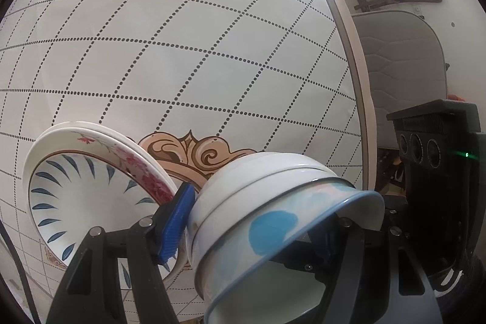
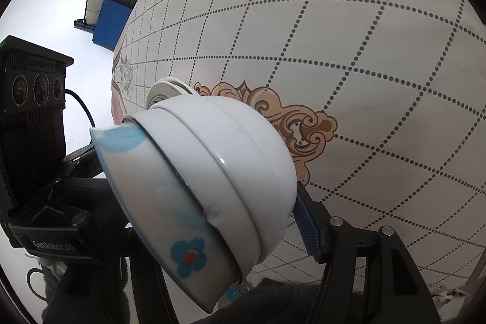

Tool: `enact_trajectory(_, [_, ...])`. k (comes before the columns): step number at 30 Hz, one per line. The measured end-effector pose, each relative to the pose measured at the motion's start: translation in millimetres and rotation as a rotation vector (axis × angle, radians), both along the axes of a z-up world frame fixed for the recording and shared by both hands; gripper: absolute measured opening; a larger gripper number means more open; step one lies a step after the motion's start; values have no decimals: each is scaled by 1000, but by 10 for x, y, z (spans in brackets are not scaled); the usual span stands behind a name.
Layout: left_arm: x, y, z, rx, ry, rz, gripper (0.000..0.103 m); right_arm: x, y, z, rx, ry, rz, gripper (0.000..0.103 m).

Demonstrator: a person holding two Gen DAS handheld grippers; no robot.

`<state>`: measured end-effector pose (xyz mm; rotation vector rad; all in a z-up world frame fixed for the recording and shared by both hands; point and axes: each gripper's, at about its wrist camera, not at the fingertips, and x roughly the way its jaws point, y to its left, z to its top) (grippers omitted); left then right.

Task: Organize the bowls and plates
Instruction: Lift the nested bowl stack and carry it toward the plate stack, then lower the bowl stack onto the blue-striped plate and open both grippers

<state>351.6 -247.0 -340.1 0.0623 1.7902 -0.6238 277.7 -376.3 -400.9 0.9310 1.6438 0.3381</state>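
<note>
I had the nested bowl stack (image 1: 273,220) up off the table and tilted on its side, filling the lower centre of both wrist views, and both claws looked clenched on it. The left gripper (image 1: 252,236) had one blue-padded finger (image 1: 177,225) pressed against the outer wall at lower centre-left, its partner going in under the blue-rimmed mouth. The right gripper (image 2: 224,236) showed one blue pad (image 2: 308,228) against the white dome at lower right, the other finger hidden behind the flowered bowl (image 2: 188,255), so I judged that grip rather than saw it whole. The plates (image 1: 88,196) sat stacked on the table at lower left of the left view, just beside the left finger; in the right view only their rim (image 2: 167,88) peeked out above the bowls. My worry was the tilt: three glazed bowls leaning mouth-out toward me, and if either pinch eased or the two hands drifted apart, the inner ones could slide out and drop. The other risk was that left finger clipping the plate rim as I moved. For room, the patterned tablecloth (image 1: 188,50) lay open across the upper and middle frame, so I reckoned forward was safe. The table edge (image 1: 349,50) ran down the right of the left view, a chair (image 1: 401,59) beyond it; in the right view the edge curved down the left.
</note>
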Motion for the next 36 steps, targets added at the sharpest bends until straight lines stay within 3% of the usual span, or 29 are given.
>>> enact_trajectory(14, [166, 632, 169, 20, -22, 49, 66, 202, 633, 317, 14, -32, 61, 66])
enact_trajectory(29, [400, 1430, -130, 32, 22, 148, 65, 562, 1395, 12, 8, 9, 160, 66])
enact_trajectory(36, [480, 1585, -263, 38, 39, 169, 65, 658, 1571, -150, 9, 36, 187, 66])
